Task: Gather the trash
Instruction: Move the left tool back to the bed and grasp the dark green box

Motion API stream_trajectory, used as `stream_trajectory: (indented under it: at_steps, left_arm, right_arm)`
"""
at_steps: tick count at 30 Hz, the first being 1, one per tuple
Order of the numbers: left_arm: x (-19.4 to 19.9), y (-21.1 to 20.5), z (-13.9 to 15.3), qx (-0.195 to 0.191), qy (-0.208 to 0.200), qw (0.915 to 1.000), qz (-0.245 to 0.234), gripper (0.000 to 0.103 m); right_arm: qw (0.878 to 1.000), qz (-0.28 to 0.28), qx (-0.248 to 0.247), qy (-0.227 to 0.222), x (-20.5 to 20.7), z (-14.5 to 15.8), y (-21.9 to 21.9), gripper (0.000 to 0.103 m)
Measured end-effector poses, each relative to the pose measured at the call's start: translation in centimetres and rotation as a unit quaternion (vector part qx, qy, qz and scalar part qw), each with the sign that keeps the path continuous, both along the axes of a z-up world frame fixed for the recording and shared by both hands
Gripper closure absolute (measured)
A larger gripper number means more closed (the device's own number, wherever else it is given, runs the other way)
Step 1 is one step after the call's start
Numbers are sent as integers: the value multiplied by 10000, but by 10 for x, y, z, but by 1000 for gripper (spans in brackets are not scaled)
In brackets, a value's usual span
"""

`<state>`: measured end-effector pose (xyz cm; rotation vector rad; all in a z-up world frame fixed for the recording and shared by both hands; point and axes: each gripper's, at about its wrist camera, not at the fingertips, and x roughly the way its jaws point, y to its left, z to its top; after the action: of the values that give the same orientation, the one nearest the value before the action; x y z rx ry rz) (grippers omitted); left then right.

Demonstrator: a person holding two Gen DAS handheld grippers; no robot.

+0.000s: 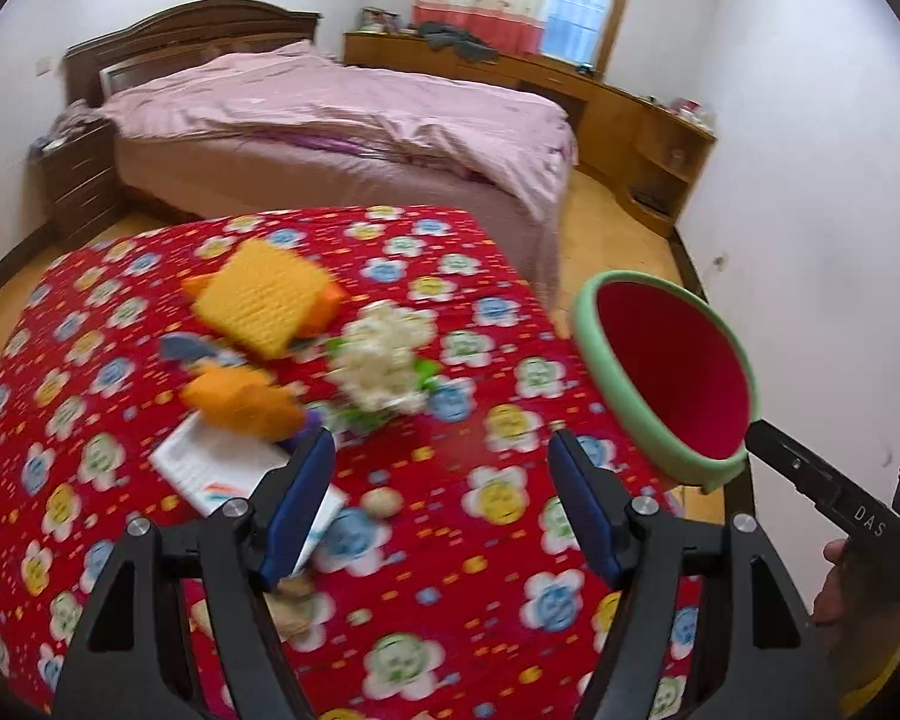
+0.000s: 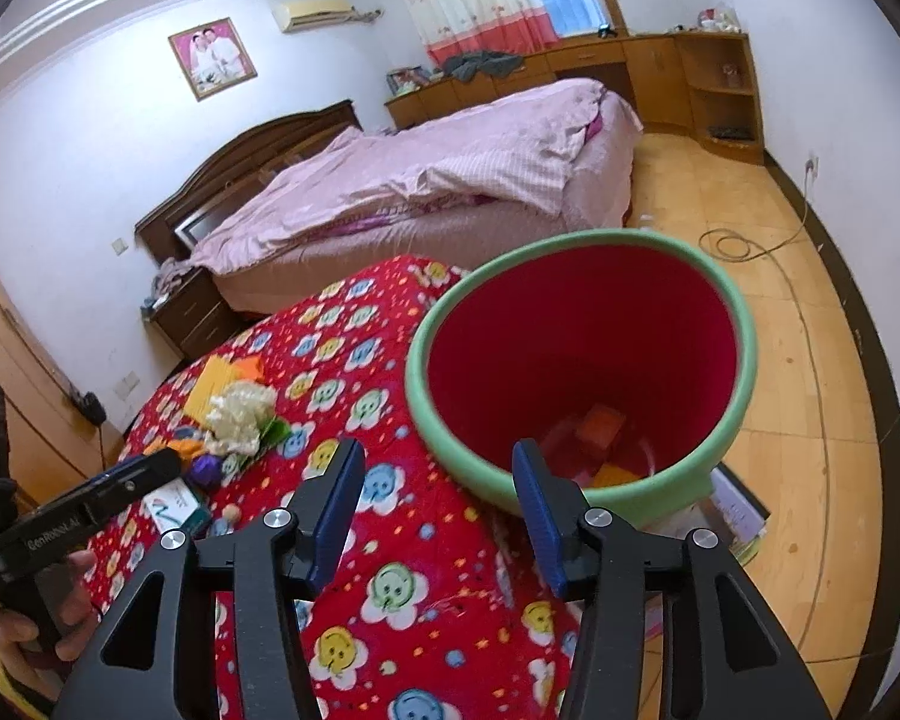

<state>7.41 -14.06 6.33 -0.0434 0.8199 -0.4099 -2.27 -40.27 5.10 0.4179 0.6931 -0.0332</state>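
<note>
A red bin with a green rim [image 2: 582,360] stands beside the right edge of the red flowered table [image 2: 390,540]; it also shows in the left wrist view [image 1: 672,372]. Orange scraps [image 2: 600,426] lie in its bottom. On the table lie a yellow sponge [image 1: 264,300], an orange piece [image 1: 240,399], a white flower bunch [image 1: 384,366], a white paper [image 1: 222,468] and a small beige lump [image 1: 383,503]. My left gripper [image 1: 441,468] is open and empty above the table. My right gripper [image 2: 435,486] is open and empty, just in front of the bin's near rim.
A bed with a pink cover [image 1: 342,114] stands beyond the table. Wooden cabinets [image 1: 600,96] line the far wall. A cable [image 2: 750,246] lies on the wooden floor. Papers [image 2: 732,510] lie on the floor by the bin. A purple ball [image 2: 205,469] lies on the table.
</note>
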Motion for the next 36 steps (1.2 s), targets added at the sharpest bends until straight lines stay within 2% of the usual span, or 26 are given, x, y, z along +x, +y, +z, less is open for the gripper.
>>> stream_trajectory:
  at_steps: [7, 13, 17, 20, 23, 28, 31, 32, 35, 36]
  left_arm:
    - [5, 34, -15, 117, 172, 9985, 504, 30]
    - [16, 57, -33, 3, 459, 9949, 895, 30]
    - [23, 62, -44, 300, 464, 9912, 1206, 30]
    - [28, 64, -53, 329, 558, 9903, 1231, 30]
    - [32, 63, -61, 215, 670, 9902, 1205, 30]
    - [35, 64, -71, -190, 867, 9902, 1082, 31]
    - [35, 67, -72, -519, 926, 9901, 922, 46]
    - [34, 68, -70, -586, 886, 9906, 866, 55]
    - [28, 71, -62, -771, 698, 9924, 663, 67]
    - [26, 72, -60, -826, 684, 9923, 620, 68]
  right_arm:
    - [9996, 149, 206, 121, 10, -11, 13, 47]
    - [9994, 349, 43, 36, 18, -15, 26, 46]
    - [9990, 414, 111, 112, 27, -22, 29, 46]
    - [9985, 482, 124, 209, 35, -29, 31, 45]
    - [9978, 580, 163, 277, 43, -34, 33, 45]
    - [9973, 643, 169, 322, 54, -37, 39, 45]
    - [9967, 696, 147, 403, 60, -38, 45, 45]
    - [9965, 712, 131, 408, 61, -37, 49, 45]
    - [9963, 752, 90, 404, 60, -36, 56, 45]
    - [9962, 764, 78, 406, 60, -35, 59, 45]
